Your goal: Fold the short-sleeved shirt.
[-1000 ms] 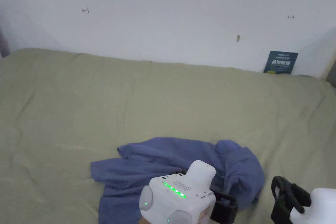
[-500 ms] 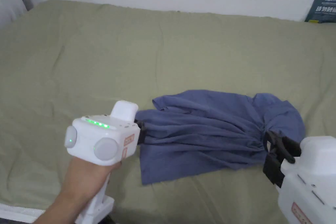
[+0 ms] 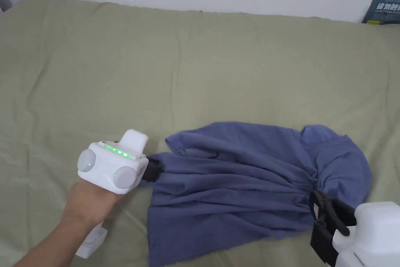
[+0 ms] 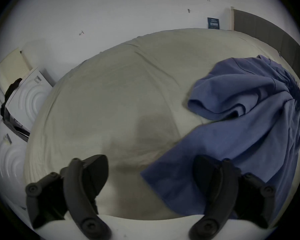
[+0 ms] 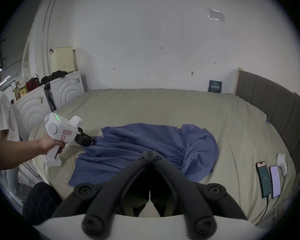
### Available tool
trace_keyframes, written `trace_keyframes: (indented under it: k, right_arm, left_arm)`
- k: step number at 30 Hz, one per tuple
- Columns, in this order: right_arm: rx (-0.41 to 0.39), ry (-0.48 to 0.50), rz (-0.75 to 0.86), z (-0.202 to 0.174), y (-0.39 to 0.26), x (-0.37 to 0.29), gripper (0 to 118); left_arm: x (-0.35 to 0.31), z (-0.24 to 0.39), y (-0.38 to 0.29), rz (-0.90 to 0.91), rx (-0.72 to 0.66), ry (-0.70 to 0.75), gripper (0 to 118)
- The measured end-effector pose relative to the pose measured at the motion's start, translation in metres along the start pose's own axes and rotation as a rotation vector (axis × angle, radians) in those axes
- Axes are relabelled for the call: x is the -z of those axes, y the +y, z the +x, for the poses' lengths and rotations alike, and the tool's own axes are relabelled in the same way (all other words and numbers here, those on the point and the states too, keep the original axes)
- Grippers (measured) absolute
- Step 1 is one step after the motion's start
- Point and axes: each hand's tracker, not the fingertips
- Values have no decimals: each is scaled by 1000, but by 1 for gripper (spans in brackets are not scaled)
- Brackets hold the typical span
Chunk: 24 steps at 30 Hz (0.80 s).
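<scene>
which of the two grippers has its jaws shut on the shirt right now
The right gripper: its jaws meet, pinching bunched cloth of the blue shirt. The left gripper has its jaws spread wide, with cloth only at one jaw.

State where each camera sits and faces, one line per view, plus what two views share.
Head view: above, looking down at bed, shirt; hand, left gripper, right gripper show.
Left gripper view: low over the bed, facing the wall; own jaws apart.
Right gripper view: low, facing wall across the shirt; own jaws meet on cloth.
Shared: head and right gripper views both show the left gripper at the shirt's edge.
</scene>
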Motion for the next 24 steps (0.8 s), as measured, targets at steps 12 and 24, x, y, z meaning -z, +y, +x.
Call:
trace_keyframes:
  k: [12,24]
  right_arm:
    - [-18,54,-53,8,25,31,0]
    - [-345,187,-351,-8,101,273,118]
  left_arm:
    - [-78,-7,-1,139,-248,-295,2]
    - [-112,-15,-16,235,-336,-369,2]
